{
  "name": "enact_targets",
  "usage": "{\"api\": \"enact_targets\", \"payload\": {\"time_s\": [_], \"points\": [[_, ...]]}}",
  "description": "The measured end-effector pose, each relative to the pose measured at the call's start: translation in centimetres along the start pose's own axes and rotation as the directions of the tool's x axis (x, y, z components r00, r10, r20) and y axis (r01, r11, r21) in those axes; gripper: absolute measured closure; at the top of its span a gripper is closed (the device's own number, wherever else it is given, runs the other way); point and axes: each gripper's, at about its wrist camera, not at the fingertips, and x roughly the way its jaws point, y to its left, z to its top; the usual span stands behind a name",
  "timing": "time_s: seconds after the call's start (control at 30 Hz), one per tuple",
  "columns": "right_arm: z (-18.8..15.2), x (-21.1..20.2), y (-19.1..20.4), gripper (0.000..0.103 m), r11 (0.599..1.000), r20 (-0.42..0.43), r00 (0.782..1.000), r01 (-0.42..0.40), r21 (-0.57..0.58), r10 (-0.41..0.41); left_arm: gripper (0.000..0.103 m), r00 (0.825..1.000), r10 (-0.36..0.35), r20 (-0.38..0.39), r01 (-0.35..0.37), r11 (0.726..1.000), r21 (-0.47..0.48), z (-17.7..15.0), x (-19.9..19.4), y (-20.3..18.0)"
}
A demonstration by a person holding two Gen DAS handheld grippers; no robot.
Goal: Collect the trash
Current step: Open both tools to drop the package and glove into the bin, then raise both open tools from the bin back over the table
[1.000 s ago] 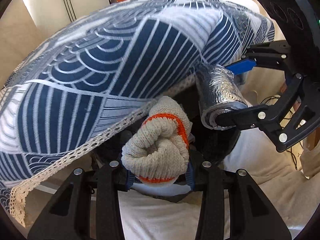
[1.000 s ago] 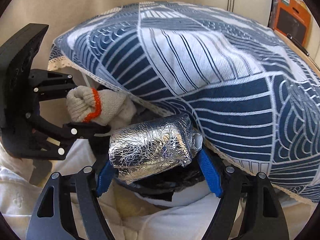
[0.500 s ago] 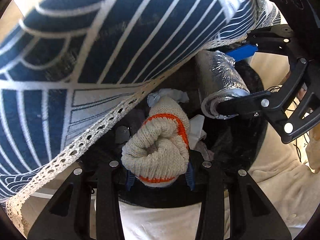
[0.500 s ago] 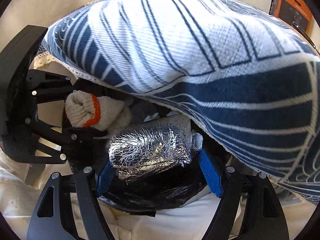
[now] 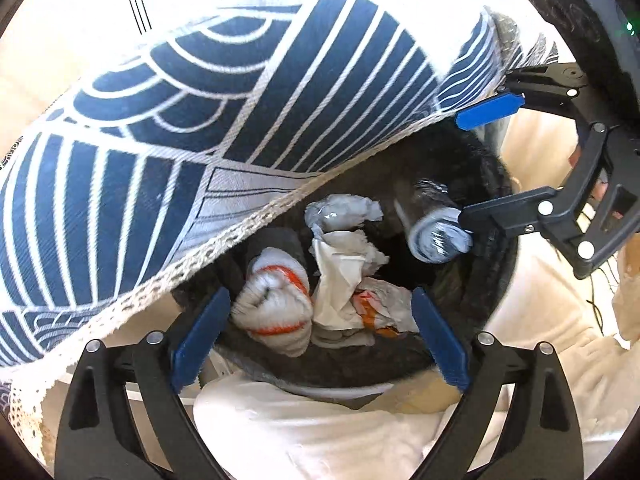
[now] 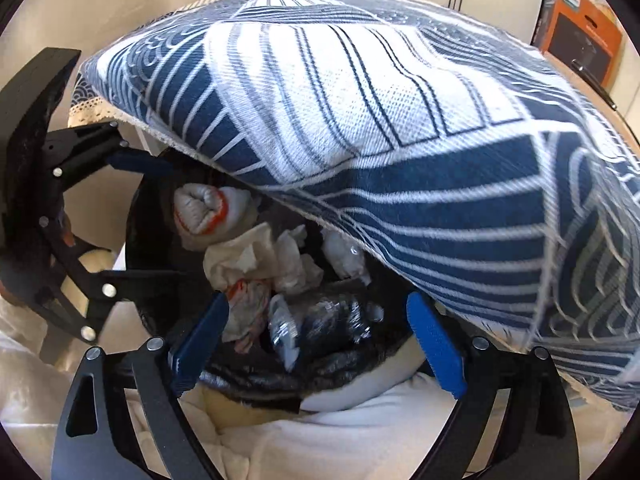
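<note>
Lying below both spread jaws, rolled glove (image 5: 276, 308), foil roll (image 6: 320, 326), in bin (image 5: 486, 276)

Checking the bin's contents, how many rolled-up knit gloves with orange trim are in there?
1: the rolled glove lies at the bin's left side beside crumpled tissues. The hanging tablecloth may hide more.

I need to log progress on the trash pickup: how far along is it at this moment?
Done: crumpled tissues already lie in the black-lined bin. In hand: nothing now; the left gripper and right gripper have just been opening, fingers spread, and the rolled glove and foil roll are dropping into the bin. Left: any other trash is out of view; the blue patterned cloth overhangs the bin.
</note>
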Motion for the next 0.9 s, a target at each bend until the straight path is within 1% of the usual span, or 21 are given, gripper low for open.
{"api": "enact_targets", "payload": {"time_s": [0.03, 0.2, 0.3, 0.33, 0.37, 0.43, 0.5, 0.63, 0.73, 0.83, 0.9], "points": [[-0.4, -0.6, 0.8, 0.016, 1.000, 0.004, 1.000, 0.003, -0.003, -0.003, 0.008, 1.000, -0.001, 0.007, 0.001, 1.000, -0.002, -0.1, -0.3, -0.1], [-1.3, -2.4, 1.8, 0.016, 1.000, 0.035, 0.999, 0.009, -0.015, -0.009, 0.006, 0.999, 0.010, 0.039, -0.010, 1.000, 0.003, -1.7, -2.5, -1.4], [-2.1, -3.9, 1.3, 0.015, 1.000, 0.056, 0.998, 0.027, -0.015, -0.026, 0.006, 0.999, 0.010, 0.049, -0.011, 1.000, 0.014, -2.3, -3.5, -2.2], [-1.9, -3.9, 1.4, 0.015, 0.999, 0.063, 0.998, 0.029, -0.014, -0.028, 0.006, 0.998, 0.011, 0.055, -0.012, 1.000, 0.019, -2.5, -3.7, -2.1], [-2.1, -4.4, 1.4, 0.015, 0.999, 0.075, 0.997, 0.031, -0.012, -0.030, 0.006, 0.997, 0.001, 0.071, -0.003, 1.000, 0.019, -2.6, -4.1, -2.3], [-2.6, -5.6, 1.4, 0.014, 0.998, 0.111, 0.992, 0.063, -0.011, -0.062, 0.006, 0.995, -0.023, 0.100, 0.023, 1.000, 0.005, -2.3, -5.3, -2.2], [-2.7, -7.3, 1.4, 0.013, 0.995, 0.162, 0.982, 0.100, -0.004, -0.098, 0.006, 0.989, -0.011, 0.147, 0.012, 1.000, -0.008, -2.0, -6.6, -1.5], [-2.3, -10.1, -0.1, 0.010, 0.991, 0.243, 0.961, 0.119, 0.063, -0.131, 0.006, 0.973, 0.025, 0.231, -0.022, 1.000, -0.018, -0.7, -8.7, -0.8], [-1.6, -11.7, -1.7, 0.009, 0.990, 0.296, 0.948, 0.089, 0.108, -0.118, 0.006, 0.957, 0.059, 0.285, -0.055, 0.998, -0.022, 0.2, -9.5, 0.1], [-0.4, -12.8, -3.5, 0.008, 0.987, 0.337, 0.934, 0.076, 0.145, -0.121, 0.006, 0.933, 0.091, 0.348, -0.074, 0.995, -0.061, 1.3, -10.5, 1.5], [0.5, -13.2, -4.6, 0.008, 0.982, 0.366, 0.919, 0.087, 0.167, -0.144, 0.006, 0.912, 0.120, 0.392, -0.092, 0.992, -0.088, 2.2, -11.0, 2.7]]}}
